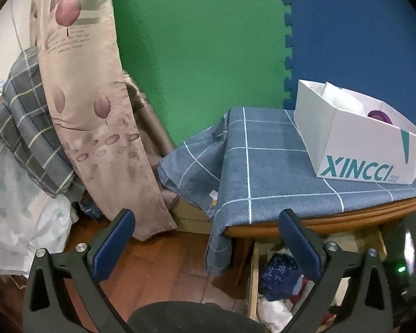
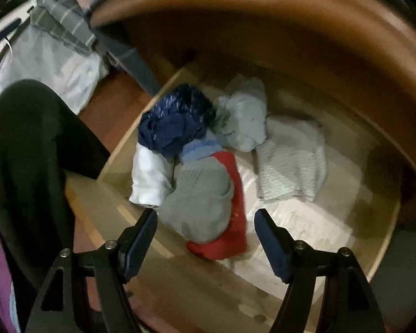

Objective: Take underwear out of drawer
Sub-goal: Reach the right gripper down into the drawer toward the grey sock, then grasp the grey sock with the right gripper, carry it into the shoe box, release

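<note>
The open wooden drawer (image 2: 113,166) holds several pieces of underwear: a grey and red piece (image 2: 208,194), a dark blue piece (image 2: 174,122), a white piece (image 2: 149,177) and pale grey pieces (image 2: 244,122). My right gripper (image 2: 205,219) is open, its jaws on either side of the grey and red piece, just above it. My left gripper (image 1: 205,216) is open and empty, held above the floor left of the drawer (image 1: 253,283). The dark blue piece (image 1: 280,274) shows in the left wrist view.
The table (image 1: 319,222) above the drawer has a blue checked cloth (image 1: 263,161) and a white XINCCI box (image 1: 360,144) on it. A patterned curtain (image 1: 91,105), bedding (image 1: 19,194) and a dark-clothed knee (image 2: 27,152) lie to the left.
</note>
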The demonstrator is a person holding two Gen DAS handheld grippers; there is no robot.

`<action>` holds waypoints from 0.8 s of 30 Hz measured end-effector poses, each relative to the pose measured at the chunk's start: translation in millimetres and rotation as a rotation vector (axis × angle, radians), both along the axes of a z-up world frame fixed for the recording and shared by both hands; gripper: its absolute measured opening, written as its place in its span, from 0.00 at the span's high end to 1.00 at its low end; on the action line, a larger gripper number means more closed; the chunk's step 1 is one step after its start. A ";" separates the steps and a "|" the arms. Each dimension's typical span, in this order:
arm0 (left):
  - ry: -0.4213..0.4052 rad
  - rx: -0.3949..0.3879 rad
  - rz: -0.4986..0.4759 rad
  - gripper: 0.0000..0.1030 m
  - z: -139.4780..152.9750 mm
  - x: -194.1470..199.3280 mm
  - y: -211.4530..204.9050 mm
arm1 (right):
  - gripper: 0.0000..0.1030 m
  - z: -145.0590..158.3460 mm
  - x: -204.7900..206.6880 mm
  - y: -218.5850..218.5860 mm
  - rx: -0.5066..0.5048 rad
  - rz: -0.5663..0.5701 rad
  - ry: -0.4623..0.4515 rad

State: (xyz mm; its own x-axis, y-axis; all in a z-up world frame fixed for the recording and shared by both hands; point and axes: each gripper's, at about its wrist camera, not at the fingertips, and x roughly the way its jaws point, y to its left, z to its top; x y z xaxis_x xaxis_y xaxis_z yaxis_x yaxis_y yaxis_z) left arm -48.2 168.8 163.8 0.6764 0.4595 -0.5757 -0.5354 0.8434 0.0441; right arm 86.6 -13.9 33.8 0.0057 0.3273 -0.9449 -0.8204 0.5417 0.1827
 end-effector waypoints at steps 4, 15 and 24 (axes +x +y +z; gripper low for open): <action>-0.007 -0.044 0.013 0.01 -1.2 -0.5 7.4 | 0.28 -22.8 1.5 17.0 -0.094 0.027 -0.007; -0.003 -0.055 0.017 0.01 -2.3 0.5 8.0 | 0.33 -43.3 -0.5 35.6 -0.159 0.090 -0.032; 0.007 -0.042 0.020 0.01 -3.8 2.7 4.6 | 0.70 -4.2 -9.8 23.6 -0.037 0.097 -0.100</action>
State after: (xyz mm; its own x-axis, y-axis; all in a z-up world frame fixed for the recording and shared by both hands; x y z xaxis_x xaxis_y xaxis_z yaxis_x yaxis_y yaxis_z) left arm -45.4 173.4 160.0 0.6630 0.4479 -0.5999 -0.5519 0.8338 0.0127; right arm 76.7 9.8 29.6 0.0699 0.2958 -0.9527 -0.8826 0.4635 0.0792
